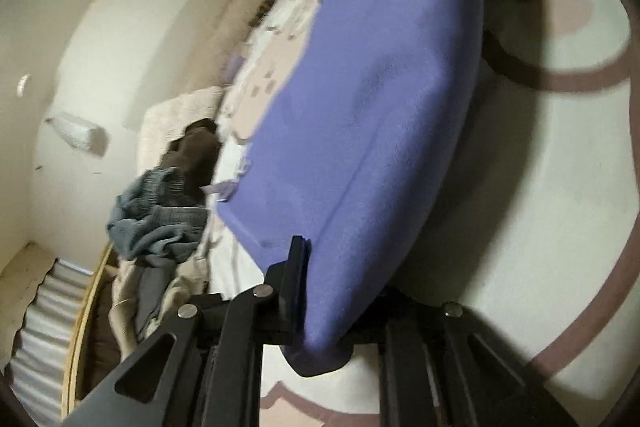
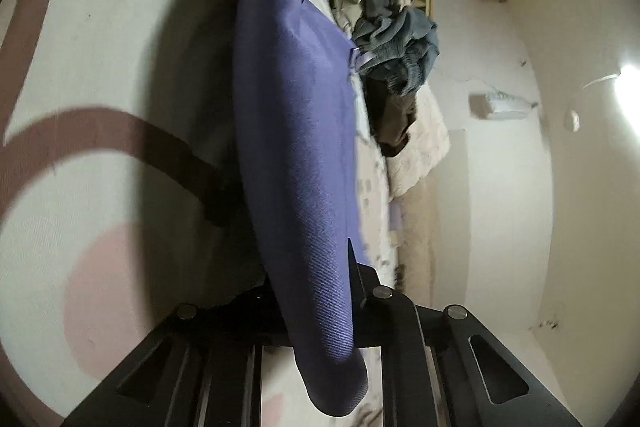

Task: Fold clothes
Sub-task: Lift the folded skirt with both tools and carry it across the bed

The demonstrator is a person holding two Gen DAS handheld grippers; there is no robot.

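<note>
One purple cloth (image 1: pixel 360 115) is hanging stretched between two grippers above the patterned bed sheet (image 1: pixel 560 147). The left gripper (image 1: pixel 298 267) is pinching one edge; the right gripper (image 2: pixel 350 267) is pinching the opposite edge. One pile of clothes (image 1: pixel 160 215) is lying nearby.

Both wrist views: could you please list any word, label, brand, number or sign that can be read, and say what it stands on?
None can be read in either view.
purple cloth: plain, no print; a small pale tag at its edge is too blurred to read.
white wall fixture: no legible marking.
patterned bed cover: only blurred patches, no lettering.
</note>
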